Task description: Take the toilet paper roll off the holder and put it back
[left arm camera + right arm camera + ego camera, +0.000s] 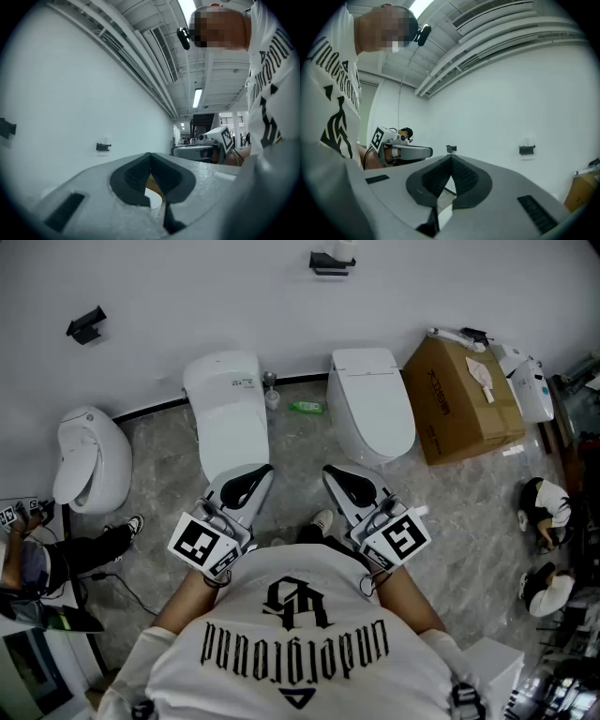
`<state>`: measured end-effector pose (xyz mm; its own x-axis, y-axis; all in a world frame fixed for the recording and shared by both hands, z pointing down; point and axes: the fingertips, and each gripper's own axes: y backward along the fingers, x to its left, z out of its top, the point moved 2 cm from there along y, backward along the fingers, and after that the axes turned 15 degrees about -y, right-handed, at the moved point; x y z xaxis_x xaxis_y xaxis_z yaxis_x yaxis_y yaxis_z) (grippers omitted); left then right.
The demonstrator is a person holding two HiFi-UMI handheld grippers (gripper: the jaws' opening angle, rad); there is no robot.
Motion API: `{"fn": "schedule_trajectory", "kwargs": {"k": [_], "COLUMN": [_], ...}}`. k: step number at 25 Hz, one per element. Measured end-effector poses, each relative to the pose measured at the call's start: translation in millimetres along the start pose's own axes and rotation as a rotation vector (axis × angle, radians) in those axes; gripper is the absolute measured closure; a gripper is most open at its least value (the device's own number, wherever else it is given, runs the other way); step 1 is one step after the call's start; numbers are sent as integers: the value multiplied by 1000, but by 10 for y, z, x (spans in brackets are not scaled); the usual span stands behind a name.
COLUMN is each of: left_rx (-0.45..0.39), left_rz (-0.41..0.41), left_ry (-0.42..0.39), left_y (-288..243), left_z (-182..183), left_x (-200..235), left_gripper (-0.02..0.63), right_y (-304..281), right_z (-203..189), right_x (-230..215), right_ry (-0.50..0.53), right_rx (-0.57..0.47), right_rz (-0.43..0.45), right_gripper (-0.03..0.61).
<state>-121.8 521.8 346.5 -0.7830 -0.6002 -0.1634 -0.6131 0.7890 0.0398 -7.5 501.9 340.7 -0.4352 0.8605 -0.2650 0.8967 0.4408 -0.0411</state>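
The toilet paper roll [344, 248] sits on a black wall holder [328, 262] at the top centre of the head view, far from both grippers. It also shows faintly above the holder [103, 146] in the left gripper view and above the holder [527, 150] in the right gripper view. My left gripper [260, 474] and right gripper [334, 474] are held close to the person's body, pointing level toward the wall. Both are shut with nothing between the jaws. The left gripper's tips [150, 155] meet, and so do the right gripper's [451, 157].
A second, bare black holder [86, 324] is on the wall at left. Two white toilets [225, 409] [371, 404] stand ahead, with a green bottle [306, 408] between them. A white fixture [89, 456] stands at left, a cardboard box [464, 399] at right.
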Motion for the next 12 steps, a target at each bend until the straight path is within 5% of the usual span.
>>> {"fn": "schedule_trajectory", "kwargs": {"k": [12], "left_rx": [21], "left_rz": [-3], "left_ry": [24], "left_y": [-182], "left_z": [-157], "left_x": [135], "left_gripper": [600], "right_y": [-10], "right_z": [20], "right_x": [-342], "right_ry": [-25], "right_rx": [-12], "right_rz": [-38], "right_gripper": [565]}}
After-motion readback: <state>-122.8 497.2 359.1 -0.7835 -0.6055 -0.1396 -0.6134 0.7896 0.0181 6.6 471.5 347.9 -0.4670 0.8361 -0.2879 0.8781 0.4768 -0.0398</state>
